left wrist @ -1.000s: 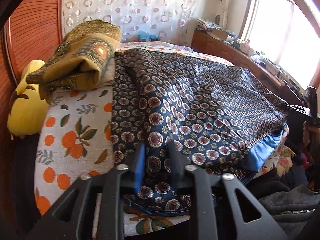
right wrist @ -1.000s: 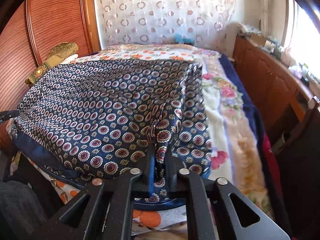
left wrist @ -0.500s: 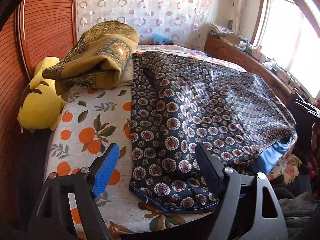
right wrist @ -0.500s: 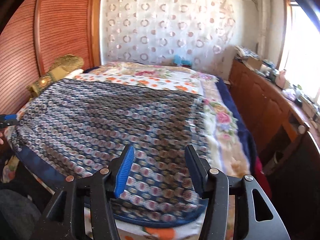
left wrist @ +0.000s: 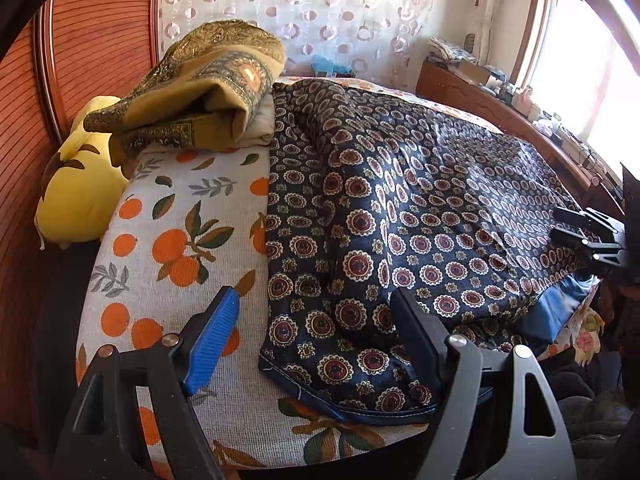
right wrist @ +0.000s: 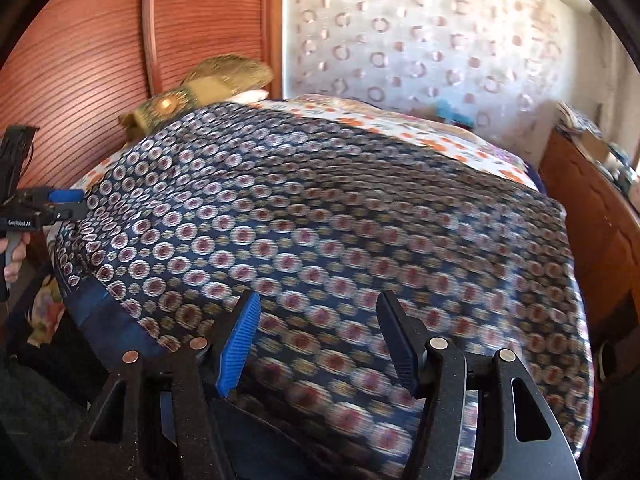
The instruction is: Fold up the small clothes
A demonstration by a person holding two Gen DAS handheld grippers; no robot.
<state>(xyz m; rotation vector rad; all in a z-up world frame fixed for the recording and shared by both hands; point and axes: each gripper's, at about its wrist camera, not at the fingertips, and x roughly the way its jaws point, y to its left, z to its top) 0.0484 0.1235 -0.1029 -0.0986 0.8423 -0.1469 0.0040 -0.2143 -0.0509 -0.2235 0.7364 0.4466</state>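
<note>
Both tools, left [left wrist: 314,334] wide and right [right wrist: 318,334] opening, hover over the navy patterned cloth [left wrist: 400,208], gripping nothing.

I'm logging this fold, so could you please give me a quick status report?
Left gripper jaws open, nothing held. Right gripper jaws opening, empty, above the cloth. Navy medallion-print garment lies spread on the bed. Folded gold blanket beside its far corner.

A ribbed wooden headboard [left wrist: 92,60] stands at nine o'clock. At twelve hangs a circle-patterned curtain [left wrist: 320,8]. Sunlight enters the window [left wrist: 580,60] at two.
</note>
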